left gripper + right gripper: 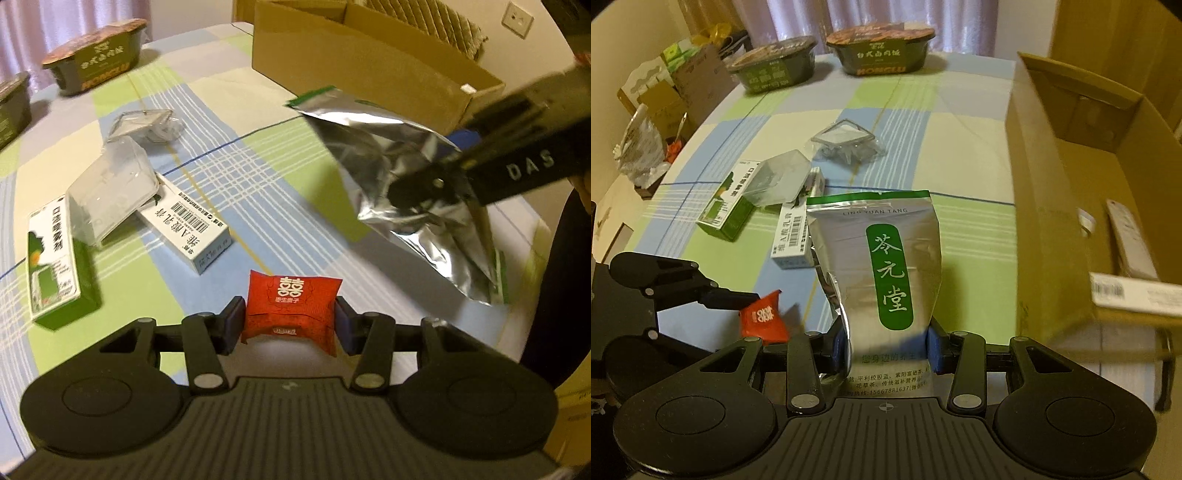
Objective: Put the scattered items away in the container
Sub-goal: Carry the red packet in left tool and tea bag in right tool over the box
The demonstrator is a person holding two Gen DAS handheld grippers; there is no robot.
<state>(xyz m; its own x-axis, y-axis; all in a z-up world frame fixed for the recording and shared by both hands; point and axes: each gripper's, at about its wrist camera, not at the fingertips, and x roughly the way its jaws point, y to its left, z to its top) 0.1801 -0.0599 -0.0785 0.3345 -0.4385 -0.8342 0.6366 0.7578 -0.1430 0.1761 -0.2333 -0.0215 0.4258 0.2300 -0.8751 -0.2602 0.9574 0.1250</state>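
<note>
My left gripper (290,319) is shut on a small red packet (291,304) with a white double-happiness sign, held just above the checked tablecloth. My right gripper (888,349) is shut on a silver foil pouch (882,266) with a green label, lifted off the table; the left wrist view shows that pouch (399,184) hanging at the right, near the open cardboard box (354,70). The same box (1063,221) stands to the right in the right wrist view, with a white box and a remote-like item inside. The red packet (762,317) and left gripper appear at lower left there.
On the cloth lie a green and white carton (55,266), a clear plastic case (110,192), a white barcode box (188,225) and a small clear bag (144,123). Two dark food bowls (882,48) stand at the far edge. Boxes and bags are piled beyond the left table edge (657,110).
</note>
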